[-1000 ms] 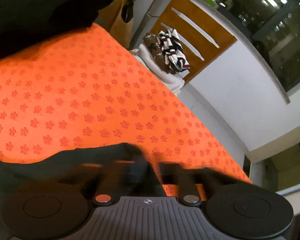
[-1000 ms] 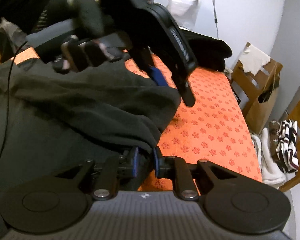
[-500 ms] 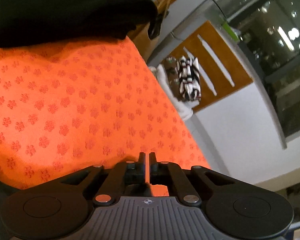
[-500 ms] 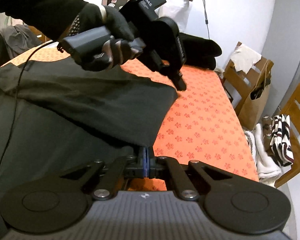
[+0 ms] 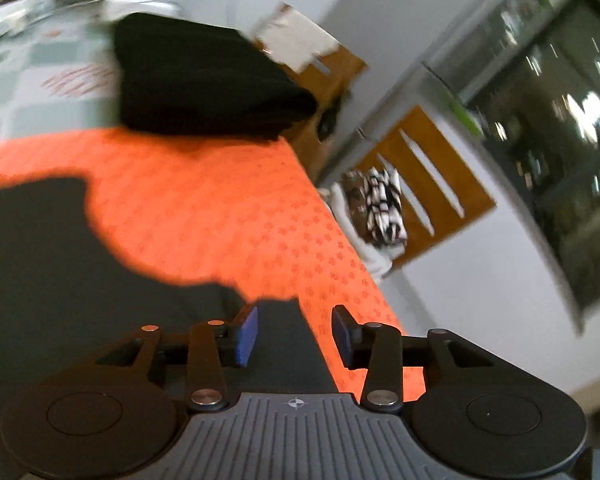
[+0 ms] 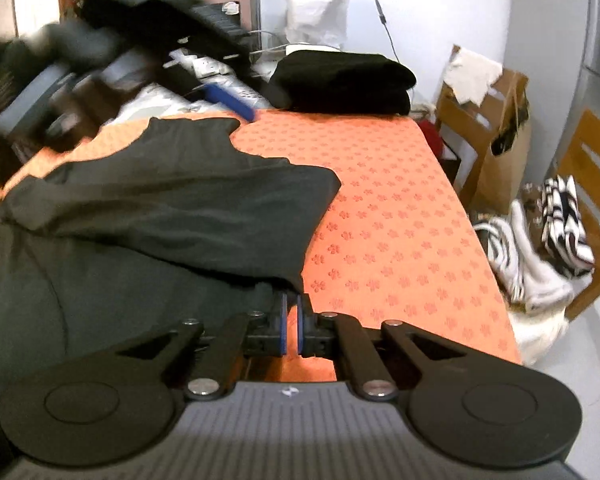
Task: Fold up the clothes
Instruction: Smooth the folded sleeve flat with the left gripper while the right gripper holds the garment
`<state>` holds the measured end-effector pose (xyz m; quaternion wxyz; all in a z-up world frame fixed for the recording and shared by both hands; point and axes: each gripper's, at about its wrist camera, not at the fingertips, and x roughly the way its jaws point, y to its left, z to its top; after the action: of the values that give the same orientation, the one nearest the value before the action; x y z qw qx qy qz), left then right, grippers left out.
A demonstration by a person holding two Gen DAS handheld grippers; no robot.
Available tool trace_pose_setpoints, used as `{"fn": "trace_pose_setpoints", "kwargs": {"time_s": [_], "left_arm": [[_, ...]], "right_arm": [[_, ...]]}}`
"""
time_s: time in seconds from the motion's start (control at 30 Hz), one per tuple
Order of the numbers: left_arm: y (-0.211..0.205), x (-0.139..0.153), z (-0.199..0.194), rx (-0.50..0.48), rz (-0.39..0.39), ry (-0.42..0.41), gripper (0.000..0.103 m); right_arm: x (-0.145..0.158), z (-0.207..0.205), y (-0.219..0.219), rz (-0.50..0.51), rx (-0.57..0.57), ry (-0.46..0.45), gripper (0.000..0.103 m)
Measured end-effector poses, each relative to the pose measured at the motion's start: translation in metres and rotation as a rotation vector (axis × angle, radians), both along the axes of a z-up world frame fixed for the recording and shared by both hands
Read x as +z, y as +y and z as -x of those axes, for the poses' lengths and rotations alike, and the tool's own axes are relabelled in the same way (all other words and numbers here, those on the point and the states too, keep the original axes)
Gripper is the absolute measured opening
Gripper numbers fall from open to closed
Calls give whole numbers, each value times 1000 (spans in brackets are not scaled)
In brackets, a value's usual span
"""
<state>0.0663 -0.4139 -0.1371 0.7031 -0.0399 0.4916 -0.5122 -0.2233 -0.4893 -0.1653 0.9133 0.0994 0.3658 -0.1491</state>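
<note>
Orange flower-print cloth (image 6: 400,208) under dark garment (image 6: 160,216); left claw (image 5: 296,334) released, right claw (image 6: 292,322) w/ narrow gap, empty.

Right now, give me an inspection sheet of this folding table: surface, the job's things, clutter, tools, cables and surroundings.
Surface: orange flower-print tablecloth, its right half bare.
Job's things: dark garment spread on the left, one flap folded over; black folded pile at the far end.
Clutter: papers and small items beyond the far left edge, blurred.
Tools: left tool open above the garment edge, holding nothing; right tool nearly shut at the garment's near edge, grip on the cloth not clear.
Cables: one thin cable running up the far wall.
Surroundings: brown paper bag, wooden chair with striped cloth and white laundry.
</note>
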Motion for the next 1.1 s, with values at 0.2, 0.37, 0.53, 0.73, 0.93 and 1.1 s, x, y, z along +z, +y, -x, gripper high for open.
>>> {"fn": "trace_pose_setpoints", "kwargs": {"time_s": [0.2, 0.37, 0.53, 0.73, 0.93, 1.1], "left_arm": [[59, -4, 30, 89, 20, 8, 49], [116, -6, 47, 143, -10, -67, 55], [187, -10, 46, 291, -54, -126, 57], [263, -20, 25, 521, -138, -168, 57], [301, -23, -4, 699, -155, -195, 57], [304, -29, -14, 710, -206, -253, 57]], "right_arm": [[28, 16, 4, -42, -49, -7, 8], [39, 21, 17, -33, -43, -3, 13], [44, 26, 35, -28, -25, 0, 18], [51, 32, 55, -22, -2, 2, 19], [53, 35, 67, -18, 13, 10, 21], [54, 39, 68, -9, 7, 21, 21]]}}
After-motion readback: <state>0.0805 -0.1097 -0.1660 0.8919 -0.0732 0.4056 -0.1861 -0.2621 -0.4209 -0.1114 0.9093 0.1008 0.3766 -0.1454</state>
